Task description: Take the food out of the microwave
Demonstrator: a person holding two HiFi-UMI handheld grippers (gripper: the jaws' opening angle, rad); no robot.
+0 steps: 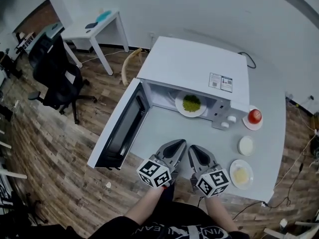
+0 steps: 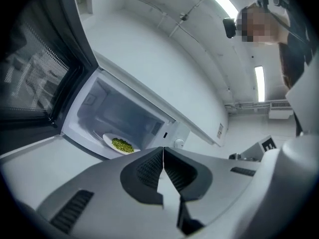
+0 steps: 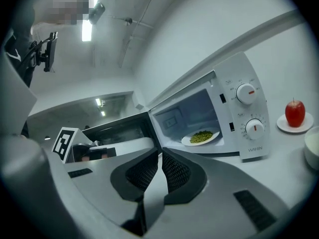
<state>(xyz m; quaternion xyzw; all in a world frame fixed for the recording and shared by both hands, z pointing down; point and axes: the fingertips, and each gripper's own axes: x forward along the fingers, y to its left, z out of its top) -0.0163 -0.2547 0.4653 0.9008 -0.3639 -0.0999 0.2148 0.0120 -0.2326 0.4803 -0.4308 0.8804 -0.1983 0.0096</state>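
Status: white microwave sits toward the back of the light grey worktop. Its dark-windowed door is swung fully open and overhangs the worktop's left edge, so the opening step looks done. The food is not out yet: the white round plate of green peas rests on the cavity floor, close to the front opening and nearer the control-panel side. Left gripper and right gripper sit side by side near the worktop's front edge, both aimed at the cavity and well apart from the plate. Left gripper view: jaws clenched tip to tip, nothing between them. Right gripper view: same, jaws together and empty. Right of the microwave, along the worktop's right edge: a red apple on a small white saucer, a white bowl, and a white plate with pale yellow food by the front right corner. None of these look to be part of the job. My read: early stage. What's left is to release the jaws, reach in, grip the plate rim, draw it out level so the peas don't roll, and set it on free worktop in front of the microwave.
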